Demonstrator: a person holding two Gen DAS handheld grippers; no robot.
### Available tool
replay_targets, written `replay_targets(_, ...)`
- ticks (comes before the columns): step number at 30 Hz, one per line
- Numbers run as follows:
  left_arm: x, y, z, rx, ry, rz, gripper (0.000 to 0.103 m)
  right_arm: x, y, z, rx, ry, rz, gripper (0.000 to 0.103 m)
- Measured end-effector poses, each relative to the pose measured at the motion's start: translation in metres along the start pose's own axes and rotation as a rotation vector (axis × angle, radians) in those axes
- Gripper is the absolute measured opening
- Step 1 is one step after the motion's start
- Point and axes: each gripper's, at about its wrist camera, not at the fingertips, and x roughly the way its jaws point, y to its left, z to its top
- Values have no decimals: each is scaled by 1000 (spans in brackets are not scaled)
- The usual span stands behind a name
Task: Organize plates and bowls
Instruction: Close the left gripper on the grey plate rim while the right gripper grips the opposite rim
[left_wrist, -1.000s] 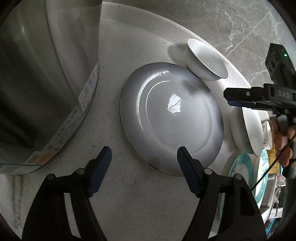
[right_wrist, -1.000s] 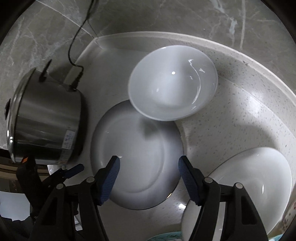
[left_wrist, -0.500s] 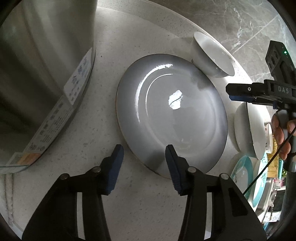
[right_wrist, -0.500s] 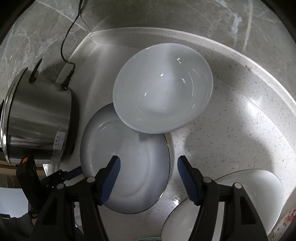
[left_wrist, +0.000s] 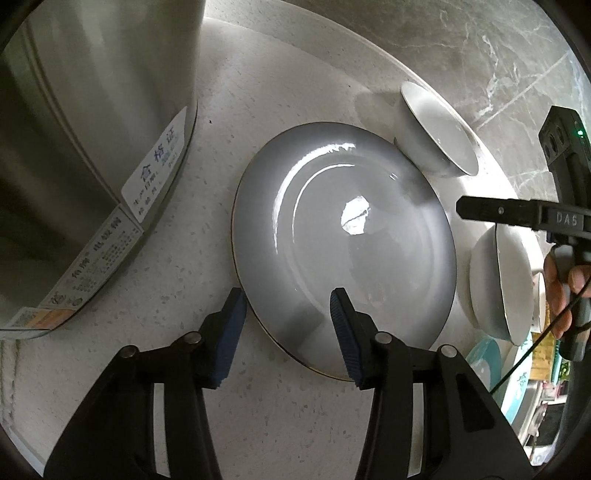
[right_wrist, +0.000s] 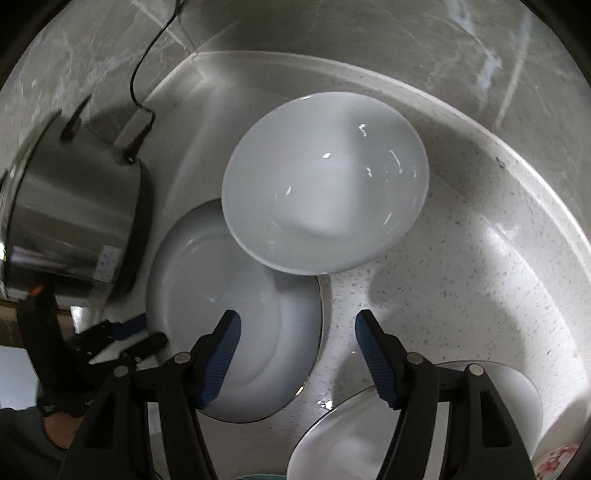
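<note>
A large white plate with a thin dark rim lies flat on the speckled counter. My left gripper hovers open above its near-left rim, the blue pads either side of the edge and apart from it. A white bowl stands at the plate's far rim. In the right wrist view the same bowl overlaps the plate. My right gripper hangs open over the plate's right edge with nothing held. From the left wrist view the right gripper shows side-on above a second white bowl.
A tall steel pot stands close on the left, its black cable running up the marble wall. Teal-patterned plates lie at the right edge. A hand holds the right gripper. The second bowl sits under the right fingers.
The left jaws have narrowed and shifted so they straddle the plate's near rim. In the right wrist view the bowl has come closer and looks larger.
</note>
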Motion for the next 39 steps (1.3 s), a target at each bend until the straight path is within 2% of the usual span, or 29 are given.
replay_targets(3,0,-2,-1,-8,-4,3,44,4,6,3,-15,18,-57,67)
replay_targets(5,-1,-3,-2,-20,-9,-1,44,6,10,4,-27,21,-62,66)
replay_targets(6,-1,-3,-3,-25,-12,-3,44,6,12,5,-33,22,-50,59)
replay_targets(8,-1,-1,-3,-31,-17,-6,44,11,17,8,-43,52,-31,55)
replay_targets(11,-3,1,-3,-36,-21,-10,44,20,22,14,-64,75,-82,55)
replay_targets(16,-6,0,-6,-31,-24,-14,44,32,19,23,-61,96,-109,54)
replay_targets(20,-5,1,-5,-34,-19,-10,44,48,26,26,-81,135,-108,51)
replay_targets(28,-6,1,-4,-63,-30,-5,45,52,19,37,-3,122,-60,51)
replay_targets(31,-5,1,-4,-80,-34,0,47,54,18,40,-14,117,-53,51)
replay_targets(32,-5,1,-4,-83,-35,0,46,55,20,41,-20,119,-62,50)
replay_targets(36,-6,2,-5,-87,-40,-4,45,55,29,34,-50,127,-122,34)
replay_targets(39,-6,3,-5,-80,-39,-6,43,53,29,34,-43,121,-105,33)
